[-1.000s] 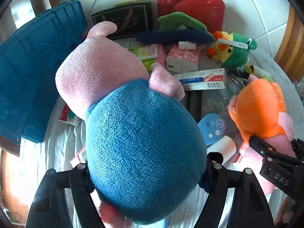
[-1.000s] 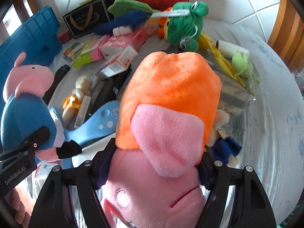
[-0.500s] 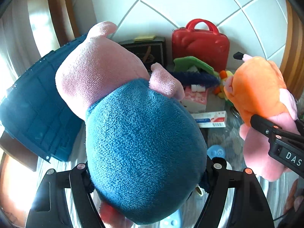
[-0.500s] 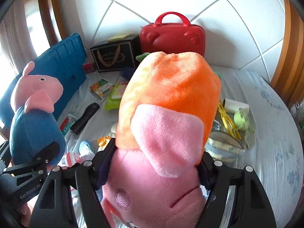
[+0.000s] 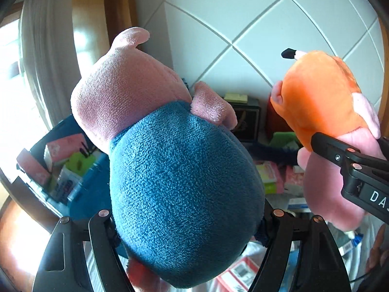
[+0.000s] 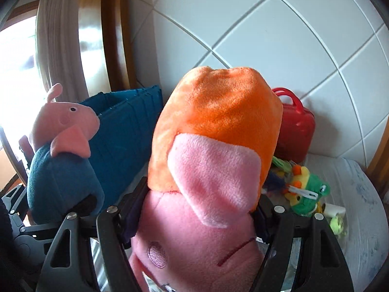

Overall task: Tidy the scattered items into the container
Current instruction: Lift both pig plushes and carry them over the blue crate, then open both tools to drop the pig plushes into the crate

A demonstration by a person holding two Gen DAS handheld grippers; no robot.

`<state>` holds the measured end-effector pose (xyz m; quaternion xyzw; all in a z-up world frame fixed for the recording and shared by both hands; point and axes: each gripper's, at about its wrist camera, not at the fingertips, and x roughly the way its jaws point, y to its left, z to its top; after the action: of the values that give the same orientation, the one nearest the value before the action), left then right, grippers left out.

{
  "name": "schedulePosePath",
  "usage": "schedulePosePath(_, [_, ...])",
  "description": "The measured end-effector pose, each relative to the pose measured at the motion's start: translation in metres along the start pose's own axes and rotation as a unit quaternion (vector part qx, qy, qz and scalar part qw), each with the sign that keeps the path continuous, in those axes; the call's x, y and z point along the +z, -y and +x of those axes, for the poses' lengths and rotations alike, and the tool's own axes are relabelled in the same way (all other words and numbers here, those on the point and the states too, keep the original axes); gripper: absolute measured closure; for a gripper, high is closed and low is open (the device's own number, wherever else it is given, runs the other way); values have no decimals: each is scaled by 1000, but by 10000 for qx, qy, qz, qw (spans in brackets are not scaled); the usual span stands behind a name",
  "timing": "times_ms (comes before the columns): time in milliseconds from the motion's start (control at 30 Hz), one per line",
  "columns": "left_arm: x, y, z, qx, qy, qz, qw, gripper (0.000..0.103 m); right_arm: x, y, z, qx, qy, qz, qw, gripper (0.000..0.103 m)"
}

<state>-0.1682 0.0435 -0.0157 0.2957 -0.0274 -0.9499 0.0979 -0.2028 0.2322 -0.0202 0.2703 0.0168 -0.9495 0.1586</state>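
A: Blue plush fills my left view: the left gripper (image 5: 189, 219) is clamped around the blue-bodied pig toy (image 5: 180, 185), its pink head pointing up and away toward the upper left of the frame.

B: And the other one?

A: The right gripper (image 6: 197, 216) is closed on the orange-dressed pig toy (image 6: 214, 131), long axis running away from the camera, orange end up. Both toys hang in the air above the bed (image 6: 364, 206).

B: Where's the container from there?

A: The blue crate (image 6: 126, 131) sits left of centre in the right view, behind the blue pig. In the left view I see into it at lower left, with pink and green packets (image 5: 60, 160) already inside. I judge the left gripper the nearer; the crate lies down and to the left of its toy.

B: What's left on the bed?

A: A red case (image 6: 294, 126) and a green frog toy (image 6: 308, 194) at right.
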Motion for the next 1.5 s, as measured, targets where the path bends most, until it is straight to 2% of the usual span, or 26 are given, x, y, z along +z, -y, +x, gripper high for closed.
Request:
schedulePosePath(167, [29, -80, 10, 200, 253, 25, 9995, 25, 42, -88, 15, 210, 366, -135, 9990, 30])
schedulePosePath(333, [54, -157, 27, 455, 403, -100, 9981, 25, 73, -156, 45, 438, 489, -233, 9976, 30])
schedulePosePath(500, [65, -215, 63, 757, 263, -127, 9967, 24, 103, -222, 77, 659, 581, -332, 9956, 30])
schedulePosePath(633, [63, -245, 97, 744, 20, -304, 9968, 24, 119, -263, 104, 774, 559, -438, 9945, 30])
schedulePosePath(833, [64, -264, 139, 643, -224, -369, 9970, 23, 133, -297, 139, 796, 398, -624, 9941, 30])
schedulePosePath(900, [64, -267, 150, 595, -338, -369, 9970, 16, 135, -302, 151, 762, 304, -669, 9944, 30])
schedulePosePath(1067, [63, -271, 163, 374, -485, -443, 9971, 12, 136, -306, 173, 549, 120, -717, 9958, 26])
schedulePosePath(1233, [58, -268, 165, 528, -397, -406, 9970, 12, 136, -296, 169, 424, 112, -618, 9971, 26])
schedulePosePath(1500, [55, -249, 143, 454, -351, -529, 9970, 12, 128, -292, 143, 371, 103, -583, 9976, 25])
